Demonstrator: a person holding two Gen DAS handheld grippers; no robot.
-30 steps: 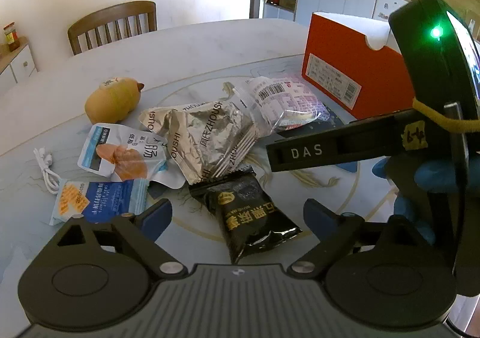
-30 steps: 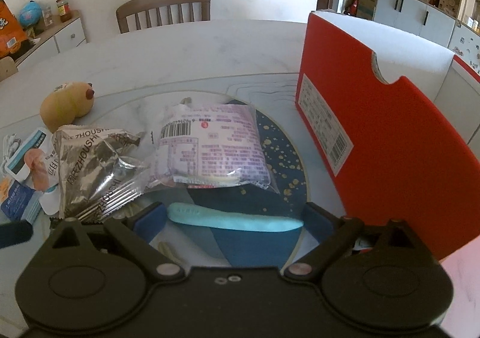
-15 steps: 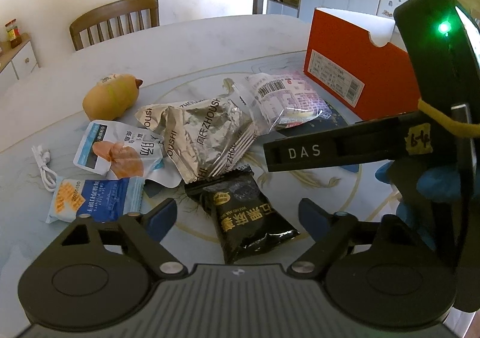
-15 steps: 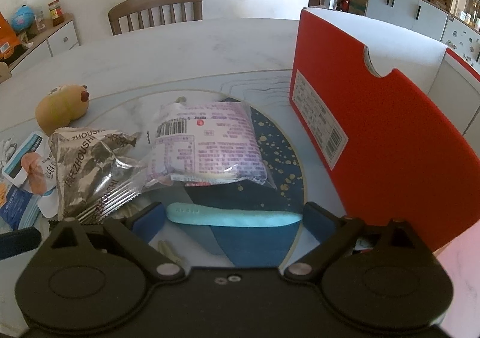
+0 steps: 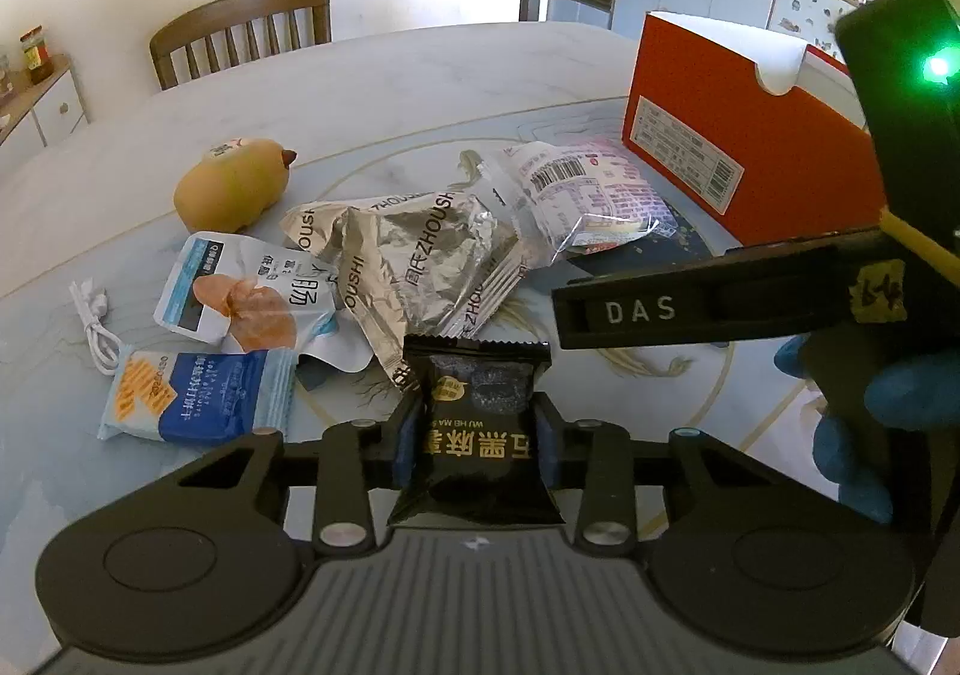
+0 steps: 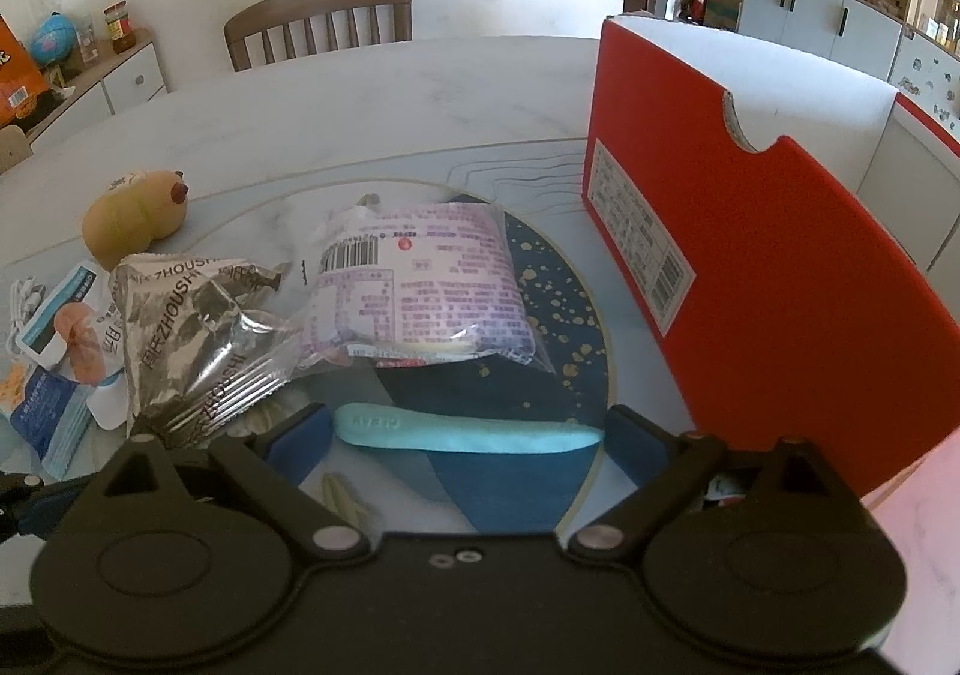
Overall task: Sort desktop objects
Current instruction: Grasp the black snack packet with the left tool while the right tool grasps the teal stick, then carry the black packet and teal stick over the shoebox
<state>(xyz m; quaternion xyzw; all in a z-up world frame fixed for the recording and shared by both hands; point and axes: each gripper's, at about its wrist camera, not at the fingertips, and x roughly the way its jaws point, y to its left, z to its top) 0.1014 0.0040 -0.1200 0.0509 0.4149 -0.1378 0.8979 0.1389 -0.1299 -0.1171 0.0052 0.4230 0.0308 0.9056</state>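
Two tools | left tool (image 5: 477, 444) just clenched on black packet (image 5: 480, 435) | right tool (image 6: 468, 435) released | silver packet (image 5: 420, 261) touching ahead

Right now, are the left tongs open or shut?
Shut on the black snack packet: both pads of the left tongs press its sides.

Blk grippers (image 5: 477, 438), blue pads, blue glove (image 5: 864, 405)

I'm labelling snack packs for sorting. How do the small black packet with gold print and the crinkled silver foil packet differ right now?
The small black packet with gold print sits clamped between the left gripper pads; the crinkled silver foil packet lies free on the table. The black packet is smaller, smooth and dark; the silver one is larger, shiny and creased. Both are sealed snack packets with crimped ends.
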